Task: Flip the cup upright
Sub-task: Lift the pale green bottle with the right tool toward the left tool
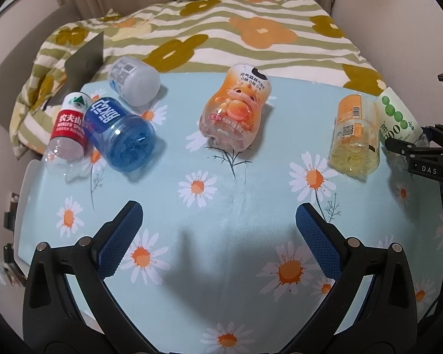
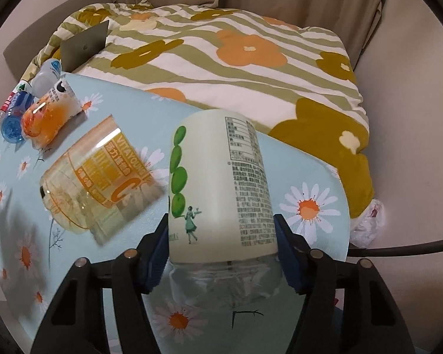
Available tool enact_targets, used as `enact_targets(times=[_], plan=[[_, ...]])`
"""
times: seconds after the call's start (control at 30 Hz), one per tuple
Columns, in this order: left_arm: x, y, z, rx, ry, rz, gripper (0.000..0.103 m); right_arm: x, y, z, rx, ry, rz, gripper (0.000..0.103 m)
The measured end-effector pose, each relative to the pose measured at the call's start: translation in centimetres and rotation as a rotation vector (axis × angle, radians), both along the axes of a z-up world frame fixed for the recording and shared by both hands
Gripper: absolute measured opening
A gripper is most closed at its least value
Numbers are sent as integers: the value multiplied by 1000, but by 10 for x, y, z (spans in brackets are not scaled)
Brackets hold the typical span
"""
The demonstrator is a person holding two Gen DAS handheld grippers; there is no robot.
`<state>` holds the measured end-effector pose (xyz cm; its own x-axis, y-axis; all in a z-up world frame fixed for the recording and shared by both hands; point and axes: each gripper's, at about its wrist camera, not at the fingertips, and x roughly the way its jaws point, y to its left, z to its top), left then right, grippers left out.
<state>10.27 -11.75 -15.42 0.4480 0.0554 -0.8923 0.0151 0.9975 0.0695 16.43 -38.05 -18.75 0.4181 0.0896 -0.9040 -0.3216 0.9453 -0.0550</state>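
Observation:
Several cut-bottle cups lie on a daisy-print cloth (image 1: pixel 221 221). My right gripper (image 2: pixel 221 250) is shut on the pale green-label cup (image 2: pixel 218 183), its blue pads against both sides, the clear base toward the camera. That cup also shows at the far right of the left wrist view (image 1: pixel 398 118), with the right gripper (image 1: pixel 404 147) on it. Beside it lies a yellow cup (image 1: pixel 356 135) (image 2: pixel 103 183). An orange cartoon cup (image 1: pixel 236 109) (image 2: pixel 48 115) lies mid-table. My left gripper (image 1: pixel 218 236) is open and empty above the cloth, short of the orange cup.
At the left lie a blue cup (image 1: pixel 121 135), a red-label cup (image 1: pixel 68 129) and a white cup (image 1: pixel 134 79). A grey laptop (image 1: pixel 85 62) leans on a striped floral quilt (image 1: pixel 251 38) behind the table. Curtains hang at the back.

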Motion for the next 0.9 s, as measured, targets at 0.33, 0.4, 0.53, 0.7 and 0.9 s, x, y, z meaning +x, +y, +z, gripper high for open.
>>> enact_targets(times=[0.33, 0.4, 0.53, 0.7, 0.9], plan=[[-4, 10, 19, -9, -28, -42, 103, -17, 1, 25, 33, -36, -80, 60], [-7, 17, 26, -15, -38, -49, 103, -23, 4, 35, 39, -46, -100, 60], [-15, 35, 42, -22, -69, -69, 103, -42, 18, 61, 54, -71, -143, 60], [-26, 62, 58, -33, -98, -93, 103, -71, 49, 88, 88, -88, -206, 60], [-40, 108, 65, -34, -102, -122, 103, -111, 103, 96, 136, -77, -301, 60]])
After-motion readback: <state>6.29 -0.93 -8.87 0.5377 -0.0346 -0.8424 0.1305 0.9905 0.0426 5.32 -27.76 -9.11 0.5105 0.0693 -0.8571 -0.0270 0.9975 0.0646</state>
